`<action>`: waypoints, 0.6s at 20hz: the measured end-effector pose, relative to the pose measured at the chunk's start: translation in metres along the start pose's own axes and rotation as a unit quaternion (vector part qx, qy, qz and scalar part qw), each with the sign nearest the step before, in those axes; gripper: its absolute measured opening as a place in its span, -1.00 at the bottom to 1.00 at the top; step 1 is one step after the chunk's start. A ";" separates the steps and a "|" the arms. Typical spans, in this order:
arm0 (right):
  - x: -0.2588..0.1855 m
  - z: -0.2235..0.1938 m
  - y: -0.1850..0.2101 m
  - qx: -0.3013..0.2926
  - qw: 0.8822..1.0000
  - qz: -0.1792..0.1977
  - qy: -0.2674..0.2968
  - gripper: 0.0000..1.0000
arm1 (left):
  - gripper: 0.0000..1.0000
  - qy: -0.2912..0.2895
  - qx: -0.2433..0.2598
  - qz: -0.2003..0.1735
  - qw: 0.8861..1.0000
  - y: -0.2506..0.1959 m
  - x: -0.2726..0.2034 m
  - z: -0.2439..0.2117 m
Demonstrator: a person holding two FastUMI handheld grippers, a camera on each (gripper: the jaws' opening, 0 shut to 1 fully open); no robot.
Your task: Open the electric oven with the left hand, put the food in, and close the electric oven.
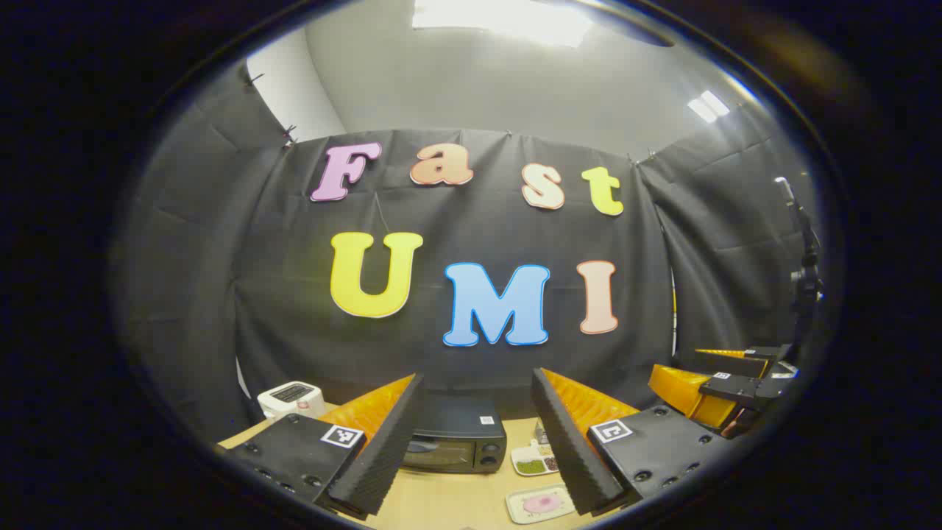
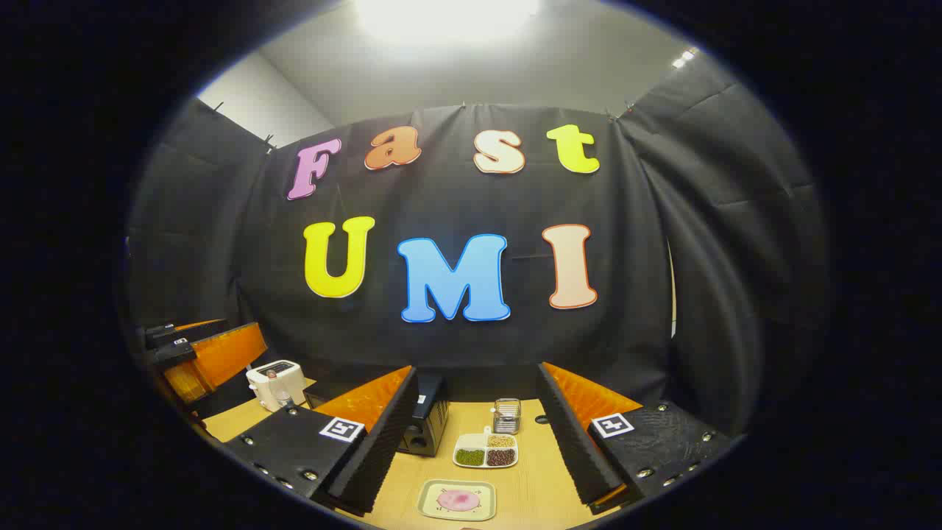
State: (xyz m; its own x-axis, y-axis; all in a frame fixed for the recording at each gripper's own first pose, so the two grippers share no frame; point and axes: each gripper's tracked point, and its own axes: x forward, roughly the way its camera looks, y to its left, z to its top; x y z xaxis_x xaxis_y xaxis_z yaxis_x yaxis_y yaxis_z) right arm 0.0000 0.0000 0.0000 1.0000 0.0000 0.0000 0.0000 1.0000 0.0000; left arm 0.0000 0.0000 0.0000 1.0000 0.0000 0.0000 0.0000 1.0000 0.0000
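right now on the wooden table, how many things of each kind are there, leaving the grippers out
Black electric oven: 1
White toaster: 1
Small clear glass jar: 1
White divided dish of beans: 1
Pale square plate with pink food: 1
Total: 5

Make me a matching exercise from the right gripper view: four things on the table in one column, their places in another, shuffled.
Things:
1. electric oven
2. divided dish
3. square plate
4. white toaster

Places:
A. nearest the camera, holding pink food
B. far left on the table
C. partly behind the right gripper's left-hand finger
D. just in front of the small glass container

Pairs: 1-C, 2-D, 3-A, 4-B
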 end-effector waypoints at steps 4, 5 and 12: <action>0.004 0.006 0.008 0.010 1.000 -0.013 -0.004 0.94 | 0.92 -0.009 -0.002 -0.014 1.000 0.008 0.008 0.003; 0.006 0.008 0.010 0.011 1.000 -0.017 -0.006 0.94 | 1.00 -0.012 -0.001 -0.016 1.000 0.011 0.010 0.005; 0.018 0.012 0.022 0.015 1.000 -0.025 -0.011 0.93 | 0.83 -0.004 -0.011 -0.017 1.000 0.037 0.030 -0.005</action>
State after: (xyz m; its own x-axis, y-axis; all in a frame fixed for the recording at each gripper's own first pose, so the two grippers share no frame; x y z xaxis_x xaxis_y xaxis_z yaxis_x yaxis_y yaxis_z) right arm 0.0178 0.0224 0.0119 0.9985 -0.0510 0.0208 0.0503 0.9982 0.0314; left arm 0.0298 0.0369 -0.0053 0.9994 -0.0340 0.0076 0.0342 0.9992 -0.0212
